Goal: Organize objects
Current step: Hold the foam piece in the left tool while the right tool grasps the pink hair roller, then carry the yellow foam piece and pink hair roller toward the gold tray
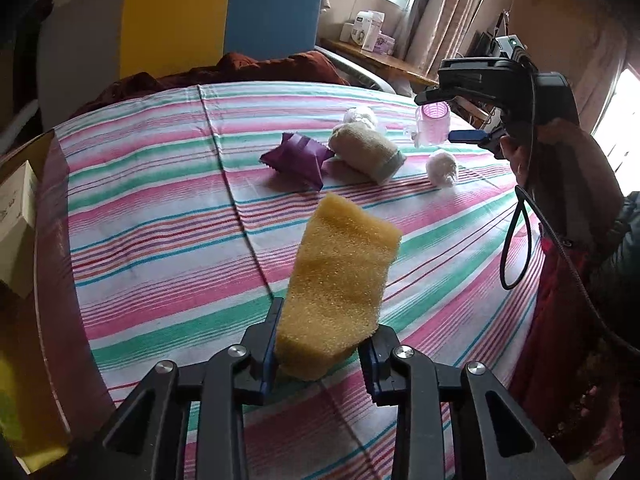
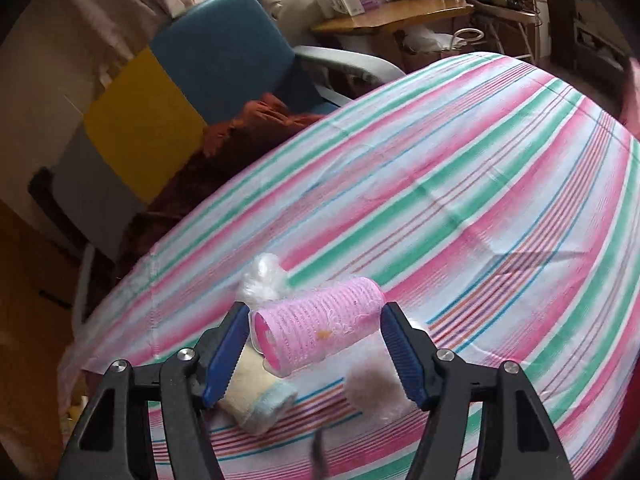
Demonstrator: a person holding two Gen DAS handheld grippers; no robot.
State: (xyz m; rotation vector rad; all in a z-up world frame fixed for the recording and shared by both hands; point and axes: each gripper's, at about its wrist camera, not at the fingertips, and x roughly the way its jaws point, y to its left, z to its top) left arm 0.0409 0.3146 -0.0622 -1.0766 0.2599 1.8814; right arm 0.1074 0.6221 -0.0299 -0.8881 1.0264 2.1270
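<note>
My left gripper (image 1: 320,344) is shut on a yellow sponge (image 1: 340,280) and holds it above the striped cloth (image 1: 160,200). Farther back lie a purple packet (image 1: 298,158), a rolled beige sock (image 1: 366,152) and two white fluffy balls (image 1: 442,168). My right gripper (image 2: 316,344) is shut on a pink hair roller (image 2: 316,330) and holds it off the cloth; the roller also shows in the left wrist view (image 1: 434,122). Below it in the right wrist view lie the beige sock (image 2: 256,396), a blurred fluffy ball (image 2: 376,396) and a clear plastic wad (image 2: 262,276).
A blue and yellow chair (image 1: 220,16) with a rust-red blanket (image 1: 240,68) stands behind the table. A wooden shelf (image 2: 392,16) holds small boxes. A cardboard box (image 1: 16,200) is at the left edge. A cable loop (image 1: 516,248) hangs from the right gripper.
</note>
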